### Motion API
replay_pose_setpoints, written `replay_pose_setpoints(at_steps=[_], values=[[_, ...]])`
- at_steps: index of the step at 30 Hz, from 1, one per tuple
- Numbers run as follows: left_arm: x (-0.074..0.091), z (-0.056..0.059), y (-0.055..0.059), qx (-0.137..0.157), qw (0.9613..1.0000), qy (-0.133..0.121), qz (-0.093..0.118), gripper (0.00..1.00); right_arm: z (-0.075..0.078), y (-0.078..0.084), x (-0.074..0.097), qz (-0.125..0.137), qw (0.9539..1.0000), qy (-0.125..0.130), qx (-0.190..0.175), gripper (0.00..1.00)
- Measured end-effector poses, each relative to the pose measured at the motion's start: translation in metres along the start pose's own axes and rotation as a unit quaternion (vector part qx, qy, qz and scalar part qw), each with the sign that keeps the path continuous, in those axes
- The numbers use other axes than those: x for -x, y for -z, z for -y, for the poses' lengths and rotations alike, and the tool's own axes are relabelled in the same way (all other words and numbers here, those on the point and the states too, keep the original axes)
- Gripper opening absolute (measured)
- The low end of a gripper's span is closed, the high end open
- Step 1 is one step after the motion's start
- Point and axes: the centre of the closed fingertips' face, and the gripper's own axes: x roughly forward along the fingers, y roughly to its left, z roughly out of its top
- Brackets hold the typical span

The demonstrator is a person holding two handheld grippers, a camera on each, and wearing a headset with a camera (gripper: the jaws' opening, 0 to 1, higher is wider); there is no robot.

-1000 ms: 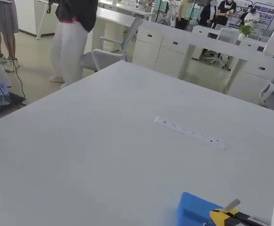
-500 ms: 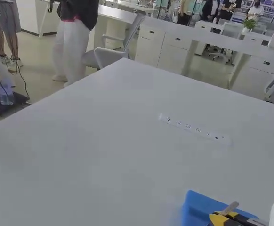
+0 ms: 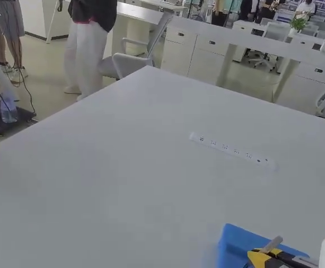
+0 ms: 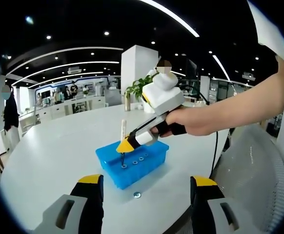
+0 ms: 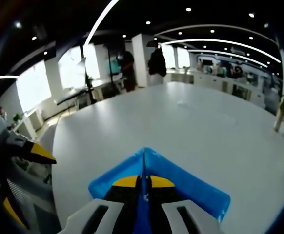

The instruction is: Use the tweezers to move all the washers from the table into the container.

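Nearest the lens in the left gripper view, the left gripper (image 4: 147,181) had its jaws spread wide and held nothing. Just beyond them one loose washer (image 4: 137,195) lay flat on the white table (image 4: 59,156), just beside the near wall of the blue container (image 4: 113,174) and close to the table's edge. Over the container a hand (image 4: 191,122) held the right gripper (image 4: 126,146), its yellow-tipped jaws pressed together on the tweezers (image 4: 123,127). The pale upper end stood above the jaws and the dark lower end pointed down into the container, where several washers (image 4: 136,160) already lay. Whether the tips carried a washer was too small to tell. Farther off, in the head view, a white power strip (image 3: 232,151) lay well apart from the work.

The loose washer looked the chief hazard. Thin and flat on a smooth top, it would probably skate away from the tips rather than lift, and a push toward the near edge could send it off the table. The tweezers, clamped by the jaws alone, might twist in that grip when pressed down, so the tips would miss. A careless reach past the wall could also nudge the container, since the left gripper was not steadying it.
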Motion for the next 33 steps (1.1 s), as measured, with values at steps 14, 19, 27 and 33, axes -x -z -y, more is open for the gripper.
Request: replay_pose_setpoints(at_steps=[14,19,27,33], values=[[0.000,0.001,0.000,-0.003,1.0000,0.002,0.000,0.72,-0.001,-0.028,0.028,0.038,0.9991,0.013,0.011,0.03],[0.000,0.000,0.000,-0.002,1.0000,0.001,0.002,0.72,-0.010,-0.045,0.040,0.051,0.9980,0.007,0.036,0.03],[0.000,0.001,0.001,-0.002,1.0000,0.002,0.000,0.72,-0.026,-0.063,0.057,0.063,0.9957,-0.012,0.067,0.03],[0.000,0.001,0.002,-0.002,1.0000,0.003,-0.003,0.72,-0.050,-0.059,0.063,0.061,0.9947,-0.036,0.075,0.03]])
